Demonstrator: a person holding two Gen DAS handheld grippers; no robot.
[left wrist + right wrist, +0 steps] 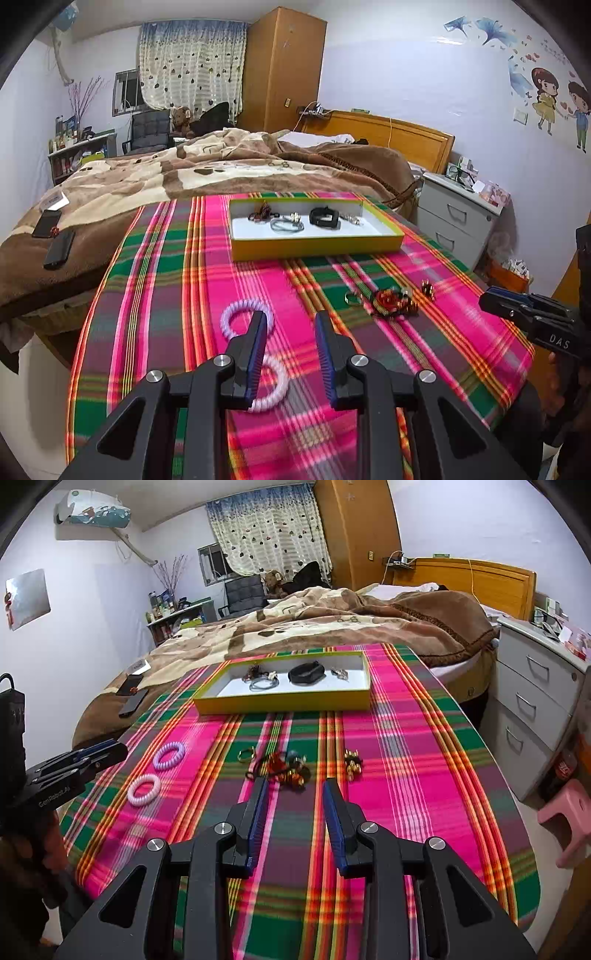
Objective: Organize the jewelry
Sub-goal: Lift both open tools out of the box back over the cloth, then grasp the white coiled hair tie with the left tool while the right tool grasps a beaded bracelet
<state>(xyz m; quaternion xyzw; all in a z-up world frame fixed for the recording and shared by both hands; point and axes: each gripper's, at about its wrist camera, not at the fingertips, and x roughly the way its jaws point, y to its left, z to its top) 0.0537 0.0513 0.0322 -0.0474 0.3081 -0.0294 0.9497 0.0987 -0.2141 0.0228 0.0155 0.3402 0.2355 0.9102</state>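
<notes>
We hold the left gripper (pixel 290 317) and right gripper (pixel 295 786) with jaws spread over the worktop (pixel 406 775), pinching nothing, yellow tray (pixel 280 703) beyond.

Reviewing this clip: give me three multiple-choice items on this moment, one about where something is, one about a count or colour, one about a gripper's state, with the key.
1. Where does the black band lie?
A. in the yellow tray
B. on the blanket
C. beside the spiral rings

2. How many spiral hair rings lie on the plaid cloth?
A. one
B. two
C. four

3. How does the right gripper stand?
A. shut on a ring
B. open, holding nothing
C. shut, holding nothing

Key: 1 A, the band sits inside the tray's white floor. 2 B, a purple ring and a pink ring lie left of the bead pile. 3 B, cloth shows between its parted fingers.
</notes>
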